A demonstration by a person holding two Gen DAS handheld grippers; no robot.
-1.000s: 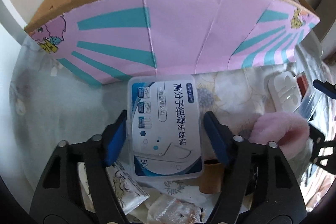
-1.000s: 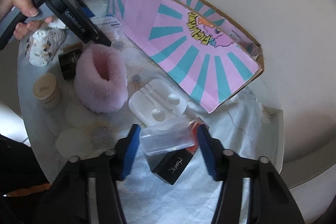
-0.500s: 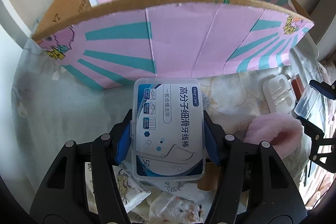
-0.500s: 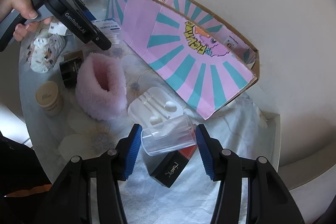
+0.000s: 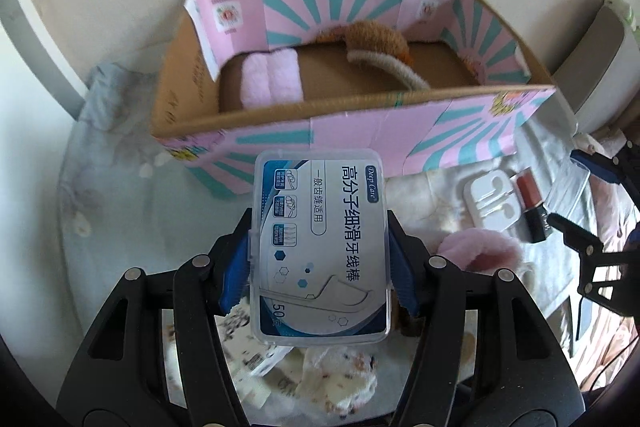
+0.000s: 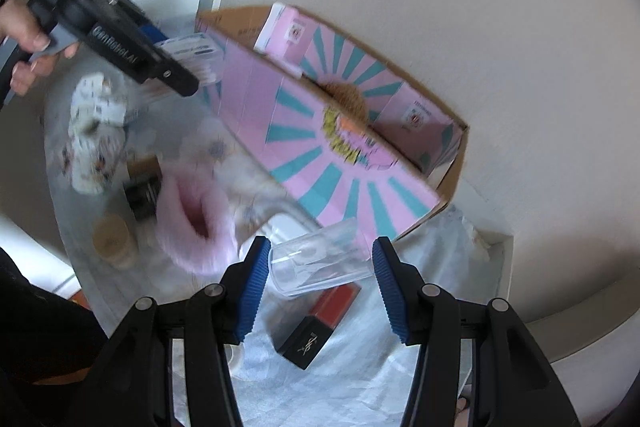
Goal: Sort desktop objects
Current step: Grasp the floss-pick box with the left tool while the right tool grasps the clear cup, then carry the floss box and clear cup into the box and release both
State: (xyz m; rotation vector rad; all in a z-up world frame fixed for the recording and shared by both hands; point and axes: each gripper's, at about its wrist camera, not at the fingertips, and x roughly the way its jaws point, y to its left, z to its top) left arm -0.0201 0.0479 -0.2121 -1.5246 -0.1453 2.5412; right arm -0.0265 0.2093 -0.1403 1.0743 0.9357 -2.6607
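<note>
My left gripper (image 5: 318, 227) is shut on a clear floss-pick box (image 5: 320, 247) with a blue and white label, held up off the table. It hangs in front of the near wall of a pink and teal cardboard box (image 5: 400, 119). In the right wrist view my right gripper (image 6: 320, 267) is shut on a clear plastic container (image 6: 316, 259) lying crosswise between its blue pads. It sits above the table near the cardboard box's (image 6: 320, 147) right corner. A pink fluffy piece (image 5: 272, 79) and a brown plush item (image 5: 376, 39) lie inside the box.
On the floral cloth lie a pink fluffy cuff (image 6: 196, 219), a white earphone tray (image 5: 494, 203), a red and black lipstick box (image 6: 316, 327), a beige jar (image 6: 112, 239), a dark box (image 6: 142, 195) and patterned fabric (image 5: 328, 375). A wall stands behind the cardboard box.
The left jaws closed on the floss-pick box, then lifted it. The right gripper rose with the clear container off the lipstick box. The inside of the cardboard box has come into view.
</note>
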